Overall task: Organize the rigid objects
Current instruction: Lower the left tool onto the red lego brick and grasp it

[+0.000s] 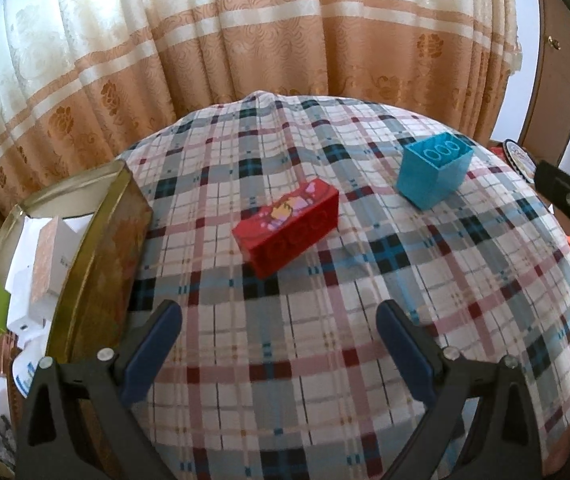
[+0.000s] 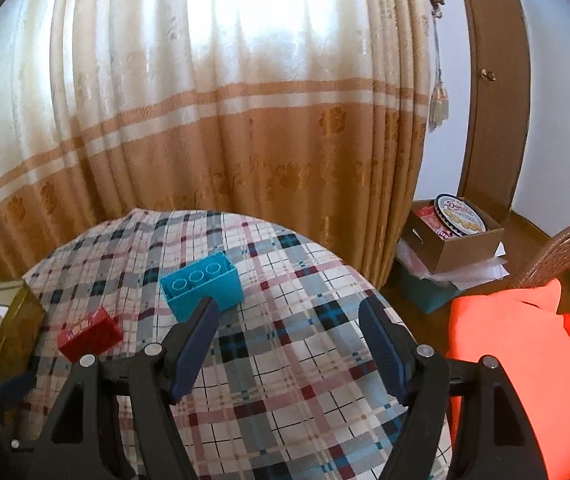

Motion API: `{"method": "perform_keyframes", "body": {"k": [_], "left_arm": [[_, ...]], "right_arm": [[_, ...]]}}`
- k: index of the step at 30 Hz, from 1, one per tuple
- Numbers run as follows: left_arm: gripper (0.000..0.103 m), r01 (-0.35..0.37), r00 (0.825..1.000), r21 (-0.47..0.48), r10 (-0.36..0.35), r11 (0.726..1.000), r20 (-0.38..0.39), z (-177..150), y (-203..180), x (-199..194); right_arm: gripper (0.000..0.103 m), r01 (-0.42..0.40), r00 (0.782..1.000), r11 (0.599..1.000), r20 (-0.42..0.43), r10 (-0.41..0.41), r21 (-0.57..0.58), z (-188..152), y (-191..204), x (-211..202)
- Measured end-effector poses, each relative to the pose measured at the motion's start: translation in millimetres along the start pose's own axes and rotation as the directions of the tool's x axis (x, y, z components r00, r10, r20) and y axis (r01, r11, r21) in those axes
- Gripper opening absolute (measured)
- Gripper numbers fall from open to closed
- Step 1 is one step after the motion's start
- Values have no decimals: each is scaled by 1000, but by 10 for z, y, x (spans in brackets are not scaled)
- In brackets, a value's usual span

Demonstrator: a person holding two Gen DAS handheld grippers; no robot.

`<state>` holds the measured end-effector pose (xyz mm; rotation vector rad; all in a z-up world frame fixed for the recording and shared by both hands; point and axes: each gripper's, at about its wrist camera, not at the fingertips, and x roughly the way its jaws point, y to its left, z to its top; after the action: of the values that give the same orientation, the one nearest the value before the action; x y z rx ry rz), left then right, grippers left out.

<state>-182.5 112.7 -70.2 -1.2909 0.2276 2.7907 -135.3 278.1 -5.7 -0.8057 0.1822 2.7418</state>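
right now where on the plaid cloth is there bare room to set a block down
Bare cloth lies in front of the open left claw, short of the red block, and between the red block and blue block. The far cloth toward the curtain is free too. Crowded: the gold tin at the left edge.

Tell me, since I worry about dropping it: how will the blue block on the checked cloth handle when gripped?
The blue block looks like hollow moulded plastic, so probably stiff and light. Its flat sides should suit the right claw, though smooth plastic may slip. Boxy, it seems unlikely to roll.
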Motion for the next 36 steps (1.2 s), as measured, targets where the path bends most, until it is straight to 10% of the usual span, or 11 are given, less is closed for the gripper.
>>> {"method": "perform_keyframes", "body": {"k": [19,27,29,36], "left_arm": [[99,12,999,-33,-13,999,-32,498,-25,485],[85,81,996,-96,-85,992,-40,470,45,496],[61,92,995,-93,-94,991,-23,466,49,463],[61,102,994,-74,-104,992,-19,387,17,374]], "right_arm": [[88,-8,999,999,48,6,50,-26,-91,-96],[88,-3,999,999,32,1,47,-30,-98,-85],[88,-1,1000,999,31,0,48,-34,-103,-87],[88,4,1000,999,12,-5,48,-25,-100,-45]]}}
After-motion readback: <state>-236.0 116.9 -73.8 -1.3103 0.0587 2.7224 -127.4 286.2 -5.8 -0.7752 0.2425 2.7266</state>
